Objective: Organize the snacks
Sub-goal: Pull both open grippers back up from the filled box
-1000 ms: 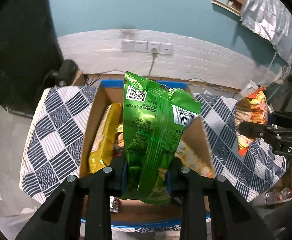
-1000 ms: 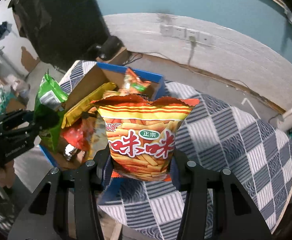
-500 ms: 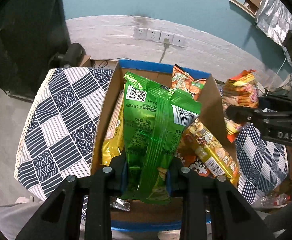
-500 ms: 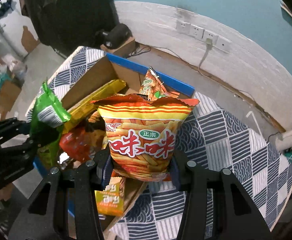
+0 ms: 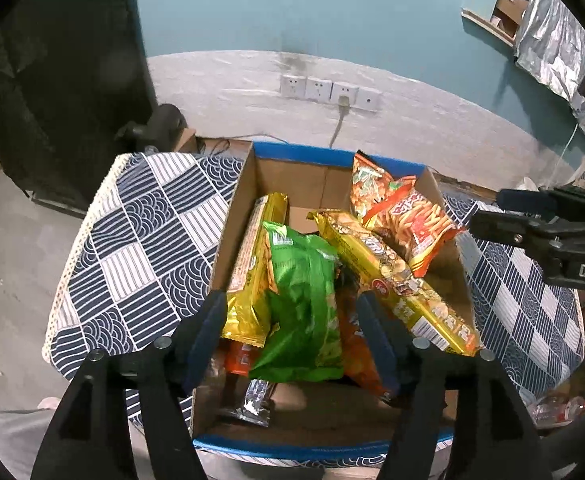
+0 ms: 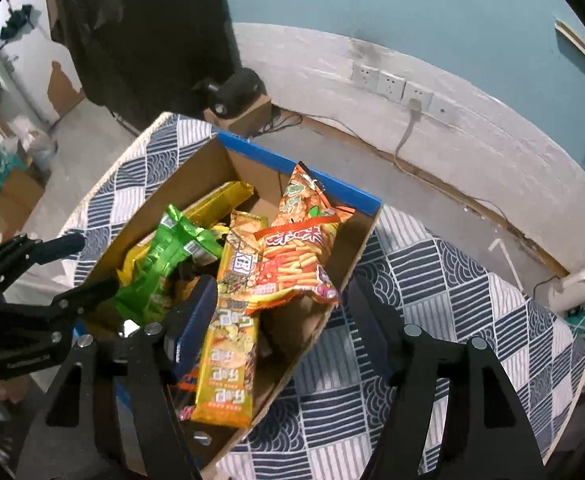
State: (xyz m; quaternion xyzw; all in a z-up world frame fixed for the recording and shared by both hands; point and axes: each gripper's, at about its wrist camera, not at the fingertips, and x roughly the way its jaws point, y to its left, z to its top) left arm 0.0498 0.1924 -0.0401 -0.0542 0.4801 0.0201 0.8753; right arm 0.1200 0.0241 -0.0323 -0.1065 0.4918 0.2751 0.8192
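Checkered-cloth counter [image 5: 140, 240] stands against a teal wall [image 5: 312, 12]; both hand-held grippers, left [image 5: 292, 320] and right [image 6: 280, 316], have released their bags into the box [image 5: 444, 276].

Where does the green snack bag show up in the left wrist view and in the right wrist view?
Left wrist view: the green snack bag lies low in the centre, inside the cardboard box, between the open fingers.
Right wrist view: the green snack bag sits left of centre, in the box's left half.
Shared landmark: the long yellow snack pack just right of it.
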